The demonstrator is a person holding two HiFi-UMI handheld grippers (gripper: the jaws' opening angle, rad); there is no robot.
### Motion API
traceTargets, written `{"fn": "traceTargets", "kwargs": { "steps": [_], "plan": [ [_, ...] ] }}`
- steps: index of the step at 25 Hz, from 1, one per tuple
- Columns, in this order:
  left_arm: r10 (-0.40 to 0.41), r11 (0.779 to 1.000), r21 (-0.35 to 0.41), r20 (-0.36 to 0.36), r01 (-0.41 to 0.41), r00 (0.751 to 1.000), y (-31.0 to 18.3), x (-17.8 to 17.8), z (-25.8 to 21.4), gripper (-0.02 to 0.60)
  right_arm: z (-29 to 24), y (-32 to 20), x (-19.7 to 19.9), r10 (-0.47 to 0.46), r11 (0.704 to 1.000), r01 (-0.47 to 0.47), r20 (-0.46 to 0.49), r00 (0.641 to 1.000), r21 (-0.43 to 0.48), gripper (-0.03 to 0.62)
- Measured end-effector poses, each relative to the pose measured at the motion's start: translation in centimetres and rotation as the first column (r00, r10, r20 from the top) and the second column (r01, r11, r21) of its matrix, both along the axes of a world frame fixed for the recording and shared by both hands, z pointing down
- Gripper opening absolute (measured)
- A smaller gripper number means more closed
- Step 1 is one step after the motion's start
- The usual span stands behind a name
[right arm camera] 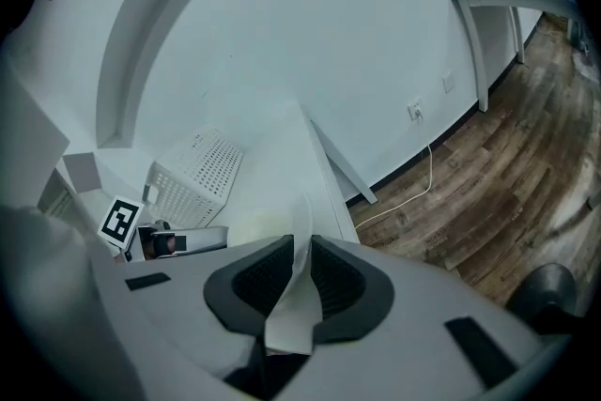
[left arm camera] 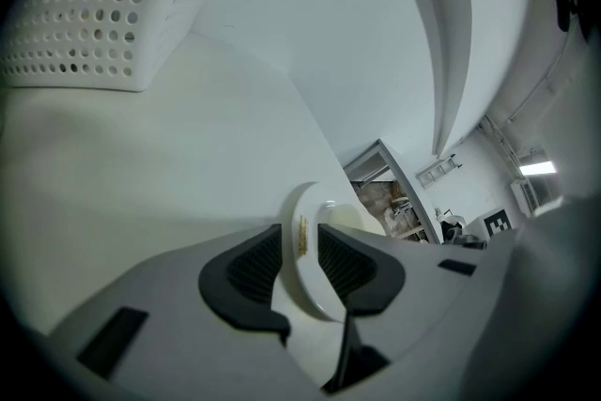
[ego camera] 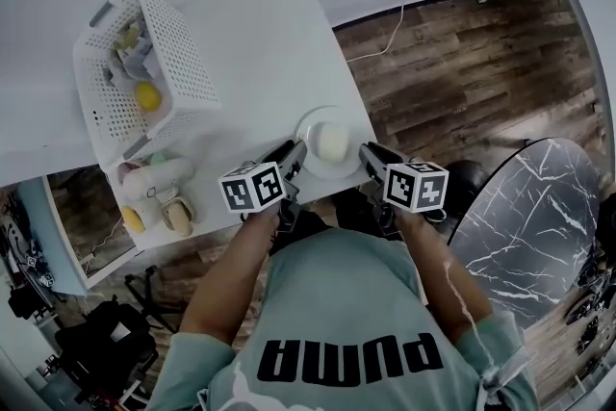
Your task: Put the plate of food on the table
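Note:
A white plate [ego camera: 310,125] carrying a pale, rounded piece of food [ego camera: 332,141] is over the near right corner of the white table [ego camera: 260,34]. I cannot tell whether it rests on the tabletop. My left gripper [ego camera: 296,150] is shut on the plate's left rim, and my right gripper [ego camera: 368,153] is shut on its right rim. In the left gripper view the rim [left arm camera: 302,235] runs between the dark pads of the left gripper [left arm camera: 302,251], with the food [left arm camera: 355,219] just beyond. In the right gripper view the plate's edge [right arm camera: 299,244] is pinched in the right gripper [right arm camera: 293,275].
A white perforated basket [ego camera: 144,72] holding yellow items stands at the table's left. Cups and small items [ego camera: 159,192] crowd the near left edge. A dark marble round table [ego camera: 539,207] is at the right, over wood floor with a white cable [ego camera: 385,34].

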State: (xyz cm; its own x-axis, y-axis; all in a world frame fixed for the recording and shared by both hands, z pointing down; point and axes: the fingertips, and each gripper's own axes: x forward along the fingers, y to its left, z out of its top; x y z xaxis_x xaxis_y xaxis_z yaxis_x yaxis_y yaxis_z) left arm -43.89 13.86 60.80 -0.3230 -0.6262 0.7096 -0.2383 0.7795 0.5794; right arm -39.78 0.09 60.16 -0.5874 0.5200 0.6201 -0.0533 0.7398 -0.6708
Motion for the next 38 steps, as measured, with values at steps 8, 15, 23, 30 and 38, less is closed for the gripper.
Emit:
{"fn": "traceTargets", "kwargs": {
  "steps": [8, 15, 23, 30, 38],
  "plan": [
    [-0.021, 1.0, 0.022, -0.046, 0.022, 0.999, -0.4, -0.5, 0.0, 0.057, 0.2, 0.2, -0.1, -0.009, 1.0, 0.008, -0.033, 0.999, -0.017, 0.044],
    [-0.038, 0.996, 0.073, -0.065, 0.043, 0.997, -0.2, -0.2, -0.4, 0.048, 0.2, 0.2, -0.1, 0.004, 1.0, -0.004, -0.037, 0.999, -0.001, 0.044],
    [-0.031, 0.992, 0.122, -0.044, 0.036, 0.999, 0.2, 0.6, -2.1, 0.044, -1.5, 0.4, 0.1, 0.036, 0.999, -0.036, -0.001, 0.999, 0.004, 0.044],
    [-0.028, 0.984, 0.176, -0.005, 0.028, 1.0, 1.1, 0.9, -4.8, 0.044, -4.5, 1.2, 0.3, 0.076, 0.997, -0.077, 0.058, 0.995, 0.012, 0.043],
    [0.028, 0.971, 0.236, 0.036, -0.036, 0.999, 2.7, 2.2, -8.0, 0.041, -8.2, 2.9, 2.0, 0.176, 0.983, -0.18, 0.118, 0.977, 0.021, 0.041]
  ]
}}
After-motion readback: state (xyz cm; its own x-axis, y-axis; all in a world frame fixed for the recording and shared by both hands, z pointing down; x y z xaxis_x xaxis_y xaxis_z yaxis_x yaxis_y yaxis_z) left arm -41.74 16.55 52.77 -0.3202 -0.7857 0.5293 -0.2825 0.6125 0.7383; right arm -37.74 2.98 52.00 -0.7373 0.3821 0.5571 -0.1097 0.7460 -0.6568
